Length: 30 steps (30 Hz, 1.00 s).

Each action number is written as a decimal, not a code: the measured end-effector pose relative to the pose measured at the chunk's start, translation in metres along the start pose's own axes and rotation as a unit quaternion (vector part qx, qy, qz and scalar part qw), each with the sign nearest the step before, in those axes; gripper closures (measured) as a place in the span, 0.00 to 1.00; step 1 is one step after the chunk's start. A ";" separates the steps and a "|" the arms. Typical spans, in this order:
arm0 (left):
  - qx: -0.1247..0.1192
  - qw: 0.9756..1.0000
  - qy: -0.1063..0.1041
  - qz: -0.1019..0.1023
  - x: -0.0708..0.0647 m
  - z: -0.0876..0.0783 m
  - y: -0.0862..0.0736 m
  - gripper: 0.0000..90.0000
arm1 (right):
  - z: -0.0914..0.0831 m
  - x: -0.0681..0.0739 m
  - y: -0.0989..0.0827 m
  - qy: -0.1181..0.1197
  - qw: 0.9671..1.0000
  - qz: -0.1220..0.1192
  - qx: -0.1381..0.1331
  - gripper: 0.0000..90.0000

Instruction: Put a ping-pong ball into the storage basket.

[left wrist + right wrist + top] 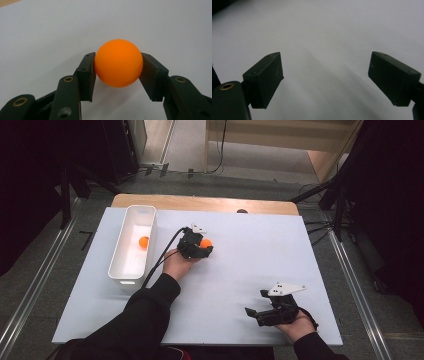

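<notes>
- Orange and round, the ball (118, 63) is sitting clamped between the two black pads of our left gripper (118, 75); in the left gripper view, each pad is pressing against one side of it, so the jaws are closed onto the ball and no further.
- We are holding that ball just over the white table sheet (250, 255), near the middle of the table and a little towards its left half, as the high view is showing it (205, 243).
- We are seeing the left gripper (200, 249) there with its black cable trailing back along our left sleeve (145, 315).
- We are noticing a white bin (120, 265) standing lengthwise just to the left of the left gripper, close to it but apart from it.
- We are seeing a second orange ball (144, 241) lying inside that bin, towards its far half.
- We are keeping our right gripper (255, 312) low at the near right part of the table, well apart from the ball and the bin.
- We are looking along the right gripper (325, 80) in its own view and finding its jaws standing wide apart, with only bare white sheet between them.
</notes>
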<state>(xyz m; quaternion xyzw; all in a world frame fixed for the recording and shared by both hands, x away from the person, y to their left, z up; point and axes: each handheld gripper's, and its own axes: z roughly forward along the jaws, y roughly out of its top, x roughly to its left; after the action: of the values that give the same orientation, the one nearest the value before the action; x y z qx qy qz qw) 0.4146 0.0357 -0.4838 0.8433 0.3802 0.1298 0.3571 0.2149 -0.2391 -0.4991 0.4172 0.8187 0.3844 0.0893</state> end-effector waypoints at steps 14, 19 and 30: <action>0.007 0.999 -0.036 -0.017 -0.002 -0.023 0.009 0.56 | 0.000 0.000 0.000 0.000 1.000 0.001 0.000 0.12; 0.012 0.999 -0.039 -0.005 -0.004 -0.030 0.010 0.56 | 0.000 0.000 0.000 -0.001 1.000 0.003 0.002 0.12; 0.015 0.999 -0.047 0.004 -0.006 -0.045 0.011 0.56 | 0.000 0.000 -0.001 0.001 1.000 0.002 0.002 0.12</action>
<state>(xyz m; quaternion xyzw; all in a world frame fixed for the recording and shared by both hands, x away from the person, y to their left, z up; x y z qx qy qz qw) 0.3950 0.0488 -0.4440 0.8553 0.3616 0.0858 0.3610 0.2141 -0.2392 -0.4991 0.4187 0.8187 0.3831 0.0873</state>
